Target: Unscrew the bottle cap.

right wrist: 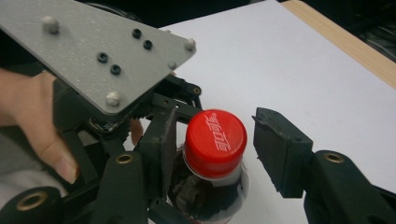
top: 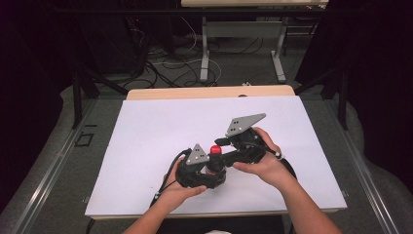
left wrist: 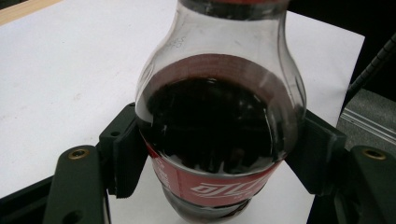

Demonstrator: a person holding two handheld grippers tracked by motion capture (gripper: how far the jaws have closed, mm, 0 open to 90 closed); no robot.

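Note:
A cola bottle (left wrist: 215, 121) with dark drink, a red label and a red cap (right wrist: 215, 142) stands upright on the white sheet (top: 160, 126). My left gripper (left wrist: 219, 154) is shut on the bottle's body, one jaw pressed to each side. In the high view the left gripper (top: 210, 170) sits near the table's front middle, with the red cap (top: 215, 149) poking up above it. My right gripper (right wrist: 217, 144) is open around the cap: one jaw lies close against it and the other stands a gap away. The right gripper (top: 221, 144) comes in from the right.
The left gripper's grey three-cornered plate (right wrist: 102, 51) and the hand (right wrist: 32, 121) holding it lie close on the right gripper's left. The wooden table edge (top: 209, 91) runs along the far side. Beyond it are floor cables (top: 165, 68) and another table's legs (top: 204, 48).

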